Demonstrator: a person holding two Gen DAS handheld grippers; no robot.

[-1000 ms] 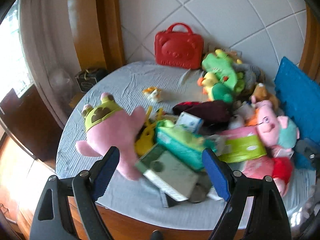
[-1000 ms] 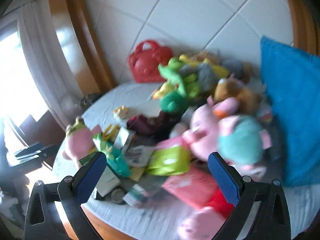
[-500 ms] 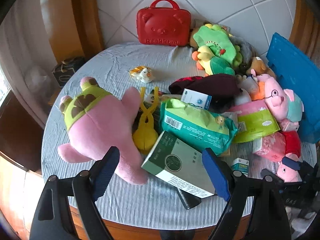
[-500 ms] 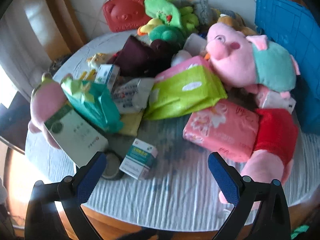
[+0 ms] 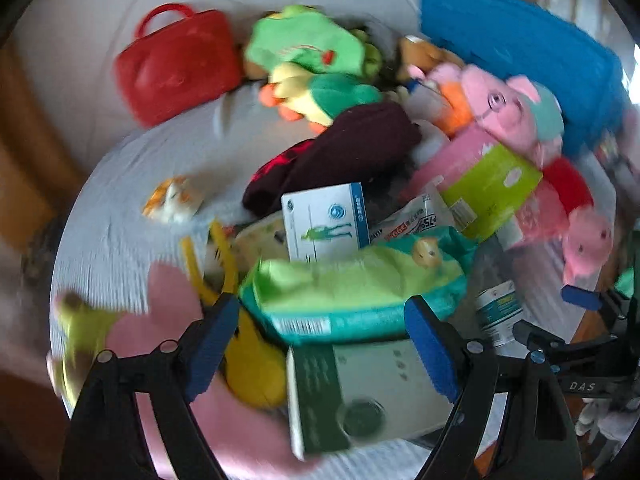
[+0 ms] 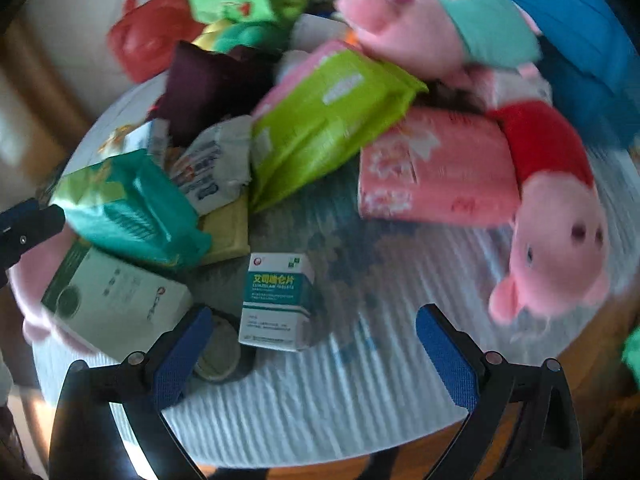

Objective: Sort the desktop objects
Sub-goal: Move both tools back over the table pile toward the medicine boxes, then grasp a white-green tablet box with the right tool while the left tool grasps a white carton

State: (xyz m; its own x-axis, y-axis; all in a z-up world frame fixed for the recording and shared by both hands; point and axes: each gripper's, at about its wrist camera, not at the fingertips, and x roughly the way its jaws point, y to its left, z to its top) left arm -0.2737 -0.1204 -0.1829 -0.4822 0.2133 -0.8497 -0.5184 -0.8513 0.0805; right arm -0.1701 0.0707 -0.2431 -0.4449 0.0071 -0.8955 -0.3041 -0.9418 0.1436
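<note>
A round table with a grey cloth [image 6: 360,392] carries a heap of toys, packets and boxes. My left gripper [image 5: 324,320] is open above a teal and green packet [image 5: 352,292] and a green and white box [image 5: 368,392], touching neither. My right gripper [image 6: 312,344] is open above a small teal and white medicine box [image 6: 276,300], with a tape roll [image 6: 220,356] by its left finger. A pink plush [image 5: 172,320] lies at the left, a yellow clip toy [image 5: 248,352] beside it. Pig plushes [image 6: 560,240] lie at the right.
A red case [image 5: 176,64] stands at the back by the tiled wall, green plushes [image 5: 312,52] beside it. A blue board [image 5: 520,52] leans at the right. A dark maroon cloth [image 5: 340,156], a lime packet [image 6: 320,120] and a pink packet [image 6: 432,164] fill the middle. The table's front edge [image 6: 360,452] is near.
Both grippers have dropped closer to the table and rolled. The left one now hangs over the teal packet and green box; the right one over the small medicine box. Jaws stayed open.
</note>
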